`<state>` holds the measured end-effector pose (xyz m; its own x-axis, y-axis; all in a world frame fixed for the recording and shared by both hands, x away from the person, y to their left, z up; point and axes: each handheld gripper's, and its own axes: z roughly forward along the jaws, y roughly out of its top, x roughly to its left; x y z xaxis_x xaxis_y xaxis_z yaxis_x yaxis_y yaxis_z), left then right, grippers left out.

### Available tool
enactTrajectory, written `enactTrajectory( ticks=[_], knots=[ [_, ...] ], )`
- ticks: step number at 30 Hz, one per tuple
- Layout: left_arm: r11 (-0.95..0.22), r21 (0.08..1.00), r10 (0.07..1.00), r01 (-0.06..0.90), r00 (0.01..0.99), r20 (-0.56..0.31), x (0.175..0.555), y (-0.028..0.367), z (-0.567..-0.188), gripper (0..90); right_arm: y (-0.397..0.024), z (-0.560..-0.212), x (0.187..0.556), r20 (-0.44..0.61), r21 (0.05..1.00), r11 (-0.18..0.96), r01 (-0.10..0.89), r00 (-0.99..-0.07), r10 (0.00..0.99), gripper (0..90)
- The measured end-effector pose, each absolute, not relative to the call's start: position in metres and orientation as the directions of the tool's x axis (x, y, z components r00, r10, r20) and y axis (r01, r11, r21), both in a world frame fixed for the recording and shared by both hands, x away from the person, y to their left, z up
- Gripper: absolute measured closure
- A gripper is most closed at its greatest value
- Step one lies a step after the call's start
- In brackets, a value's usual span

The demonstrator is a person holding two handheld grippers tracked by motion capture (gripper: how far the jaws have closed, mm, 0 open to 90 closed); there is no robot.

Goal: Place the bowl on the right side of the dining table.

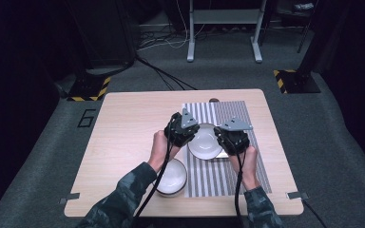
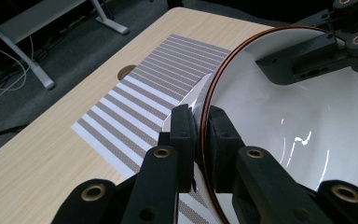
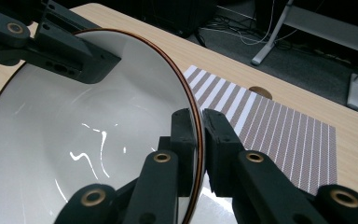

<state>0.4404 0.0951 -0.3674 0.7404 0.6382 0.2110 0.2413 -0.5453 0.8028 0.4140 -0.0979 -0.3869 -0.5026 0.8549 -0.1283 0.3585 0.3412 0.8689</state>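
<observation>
Spreading across the scene, the wooden table point(image 1: 123, 137) carries a grey-and-white striped mat point(image 1: 228, 175) on its right half, with a round hole point(image 2: 128, 72) in the tabletop just beyond the mat's far edge. Above the mat's near-middle part sits the white bowl point(image 1: 204, 142), wide and shallow, glossy inside, its thin rim edged in brown. Both tools pinch that rim from opposite sides: the left gripper point(image 2: 200, 128) has its black jaws pressed together on the bowl's left edge, one jaw inside and one outside, and the right gripper point(image 3: 199, 135) clamps the right edge the same way. Whether the bowl rests on the mat or hangs just above it, I cannot tell. A second white bowl point(image 1: 171, 176) stands near the left forearm, touching or just beside the mat's left border, close to the table's near edge. Black cables trail from both grippers toward the person's camouflage sleeves point(image 1: 123, 199).
</observation>
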Motion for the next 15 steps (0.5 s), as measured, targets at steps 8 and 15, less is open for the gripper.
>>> enactTrajectory(
  ticks=[8,15],
  knots=[
    [-0.564,0.785,0.630,0.259,0.749,0.206,0.453,0.086,-0.368,82.5,-0.106,-0.390,0.424,-0.115,0.867,0.330,0.374,-0.493,0.863,82.9],
    [-0.568,0.779,0.623,0.264,0.756,0.198,0.462,0.080,-0.372,82.5,-0.112,-0.393,0.431,-0.103,0.862,0.322,0.392,-0.487,0.867,82.7]
  ],
)
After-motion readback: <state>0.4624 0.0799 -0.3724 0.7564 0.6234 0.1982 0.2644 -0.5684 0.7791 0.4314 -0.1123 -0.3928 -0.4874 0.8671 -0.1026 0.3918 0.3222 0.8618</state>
